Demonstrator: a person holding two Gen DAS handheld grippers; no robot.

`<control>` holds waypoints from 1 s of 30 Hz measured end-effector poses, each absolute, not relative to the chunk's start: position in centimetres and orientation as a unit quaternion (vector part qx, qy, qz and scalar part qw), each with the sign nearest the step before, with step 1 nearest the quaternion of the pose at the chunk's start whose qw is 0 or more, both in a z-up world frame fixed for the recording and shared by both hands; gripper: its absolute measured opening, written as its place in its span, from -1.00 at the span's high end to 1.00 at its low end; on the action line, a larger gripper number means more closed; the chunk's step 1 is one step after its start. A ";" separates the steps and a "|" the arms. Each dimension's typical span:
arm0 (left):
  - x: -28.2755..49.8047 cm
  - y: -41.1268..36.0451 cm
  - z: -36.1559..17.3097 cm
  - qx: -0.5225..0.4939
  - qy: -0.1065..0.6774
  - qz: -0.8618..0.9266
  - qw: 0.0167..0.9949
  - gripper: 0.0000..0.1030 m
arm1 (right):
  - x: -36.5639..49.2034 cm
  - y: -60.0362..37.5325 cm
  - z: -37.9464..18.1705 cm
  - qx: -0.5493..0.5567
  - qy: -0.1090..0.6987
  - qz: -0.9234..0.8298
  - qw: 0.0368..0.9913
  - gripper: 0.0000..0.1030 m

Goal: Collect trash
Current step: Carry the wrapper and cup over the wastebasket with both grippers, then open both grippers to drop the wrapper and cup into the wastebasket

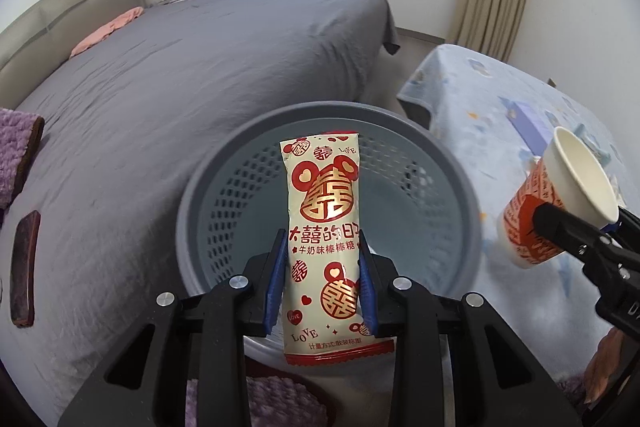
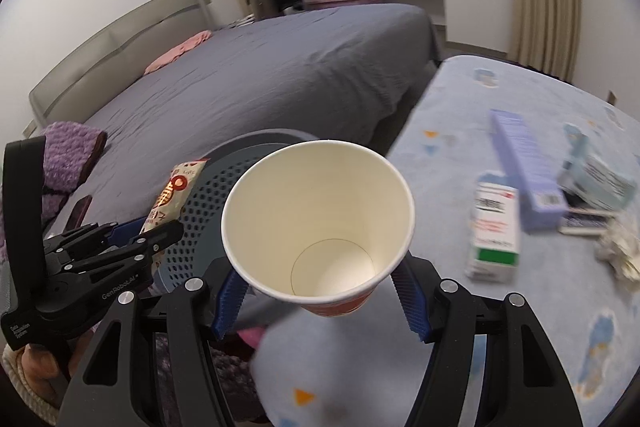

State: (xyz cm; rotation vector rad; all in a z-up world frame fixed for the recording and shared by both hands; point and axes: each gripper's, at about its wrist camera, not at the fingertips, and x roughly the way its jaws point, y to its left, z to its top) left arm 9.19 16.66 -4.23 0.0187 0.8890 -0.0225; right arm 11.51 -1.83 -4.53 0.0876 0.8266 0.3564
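Observation:
A white and red candy wrapper (image 1: 324,227) stands upright in my left gripper (image 1: 324,291), which is shut on its lower half. Right behind and below it gapes the round grey perforated waste basket (image 1: 452,187). My right gripper (image 2: 320,299) is shut on a red and white paper cup (image 2: 316,219), whose empty mouth faces the camera. In the left wrist view that cup (image 1: 560,195) hangs at the right, beside the basket's rim and over the light blue cloth. In the right wrist view the left gripper (image 2: 140,231) and wrapper (image 2: 172,195) show at the left, over the basket (image 2: 200,195).
A large bed with a grey cover (image 1: 192,75) fills the left and back. A table under a light blue patterned cloth (image 2: 500,307) at the right carries several small boxes (image 2: 496,231) and a crumpled tissue (image 2: 620,251). Purple fabric (image 1: 16,155) lies on the bed's near edge.

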 end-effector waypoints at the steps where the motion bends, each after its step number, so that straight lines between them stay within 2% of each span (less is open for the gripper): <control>1: 9.6 17.2 -4.4 0.007 0.429 -0.007 0.903 0.38 | 11.9 -1.2 -4.7 0.039 0.401 0.177 0.898 -0.23; 8: 11.2 19.2 -5.5 -0.011 0.433 0.005 0.901 0.29 | 14.7 2.3 -5.5 0.021 0.413 0.198 0.889 -0.23; 10: 11.2 19.7 -5.8 -0.015 0.435 0.007 0.900 0.19 | 15.2 2.8 -5.7 0.018 0.417 0.201 0.886 -0.29; 11: 11.2 19.8 -6.0 -0.016 0.436 0.008 0.900 0.07 | 15.4 3.0 -5.7 0.017 0.419 0.201 0.886 -0.43; 12: 11.3 20.0 -6.1 -0.017 0.436 0.010 0.900 -0.05 | 15.5 3.1 -5.8 0.017 0.419 0.200 0.886 -0.44; 14: 11.3 20.2 -6.1 -0.018 0.435 0.014 0.900 -0.13 | 15.6 3.2 -5.9 0.015 0.419 0.198 0.886 -0.45; 20: 11.3 20.7 -6.2 -0.021 0.434 0.024 0.900 -0.15 | 15.4 3.6 -6.1 0.012 0.419 0.193 0.887 -0.45; 30: 10.7 21.1 -6.0 -0.021 0.430 0.040 0.902 -0.35 | 14.9 3.4 -6.0 0.014 0.420 0.184 0.888 -0.45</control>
